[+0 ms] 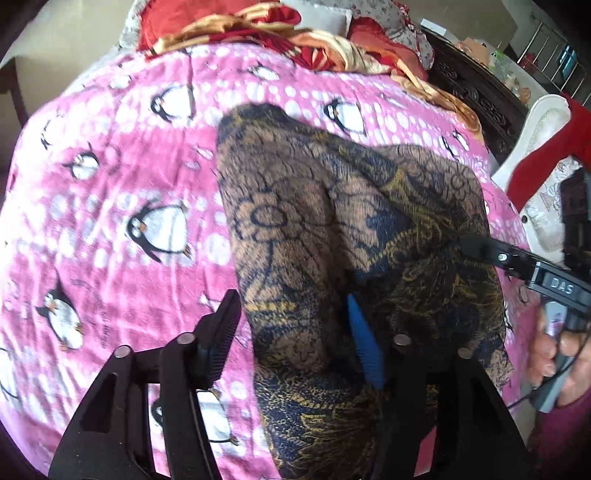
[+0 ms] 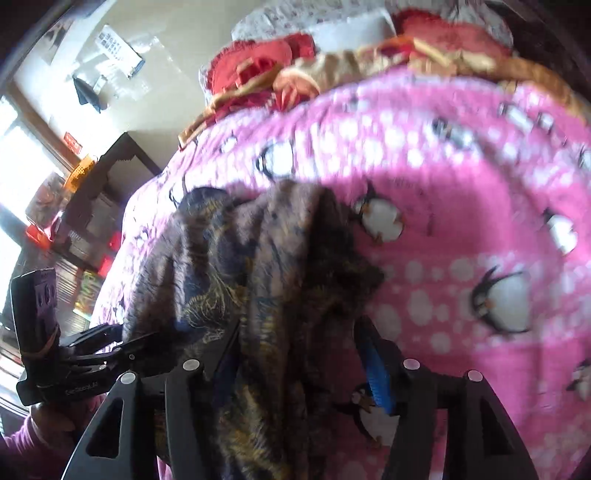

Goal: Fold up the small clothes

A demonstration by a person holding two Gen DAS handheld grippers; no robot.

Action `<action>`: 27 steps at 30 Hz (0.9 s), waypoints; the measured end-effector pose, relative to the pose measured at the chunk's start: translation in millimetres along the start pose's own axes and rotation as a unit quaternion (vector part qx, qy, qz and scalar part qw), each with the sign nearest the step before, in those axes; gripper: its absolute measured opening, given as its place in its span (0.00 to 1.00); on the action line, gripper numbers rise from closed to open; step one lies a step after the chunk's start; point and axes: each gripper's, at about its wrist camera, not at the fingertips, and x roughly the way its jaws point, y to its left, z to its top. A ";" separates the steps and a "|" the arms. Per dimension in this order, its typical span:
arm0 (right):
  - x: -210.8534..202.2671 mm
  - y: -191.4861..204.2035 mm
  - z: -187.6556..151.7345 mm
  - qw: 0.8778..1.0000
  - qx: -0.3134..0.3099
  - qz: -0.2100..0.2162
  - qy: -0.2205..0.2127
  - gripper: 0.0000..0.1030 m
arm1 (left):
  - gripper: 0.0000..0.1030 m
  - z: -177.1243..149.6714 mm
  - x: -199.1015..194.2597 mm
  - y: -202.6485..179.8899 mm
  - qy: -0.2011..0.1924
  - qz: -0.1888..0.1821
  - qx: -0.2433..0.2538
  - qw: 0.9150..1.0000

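Note:
A brown and navy flower-patterned garment (image 1: 314, 206) lies rumpled on a pink penguin blanket (image 1: 110, 166). My left gripper (image 1: 291, 306) stands open at the garment's near end. Its black finger is over the blanket, and its blue-padded finger (image 1: 364, 343) rests against the cloth. My right gripper (image 1: 472, 245) reaches in from the right, its tip at the garment's edge. In the right wrist view the garment (image 2: 229, 251) is bunched in folds and runs between the wide-apart fingers of my right gripper (image 2: 299, 328), which do not press on it. My left gripper (image 2: 107, 339) sits at the cloth's left edge on the blanket (image 2: 461, 184).
Red and gold bedding (image 1: 277, 26) (image 2: 280, 74) is heaped at the blanket's far end. A dark carved piece of furniture (image 1: 476, 92) and a red cloth (image 1: 546, 147) stand to the right. A dark shelf (image 2: 99, 192) stands left of the bed. A person's hand (image 1: 554, 343) holds each gripper.

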 end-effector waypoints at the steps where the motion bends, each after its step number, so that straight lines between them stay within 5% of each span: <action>1: -10.7 7.4 3.1 0.999 -0.021 -0.021 -0.016 0.56 | 0.65 2.2 -3.0 -0.8 -0.005 0.006 0.001 1.000; 4: -29.9 25.6 11.2 0.997 -0.058 -0.033 -0.048 0.56 | 0.65 5.8 -9.8 0.1 -0.021 0.031 0.003 0.999; 9: -28.1 56.1 21.0 0.994 -0.086 0.006 -0.069 0.55 | 0.65 8.1 -1.7 3.1 -0.026 0.054 0.010 0.998; 19: 50.5 24.9 24.6 0.998 -0.051 -0.036 -0.011 0.55 | 0.67 15.9 22.8 1.0 -0.020 0.066 0.004 0.998; 27: 0.2 43.9 7.8 0.996 -0.081 -0.014 -0.030 0.54 | 0.68 12.5 22.5 -4.9 -0.030 0.075 0.012 0.997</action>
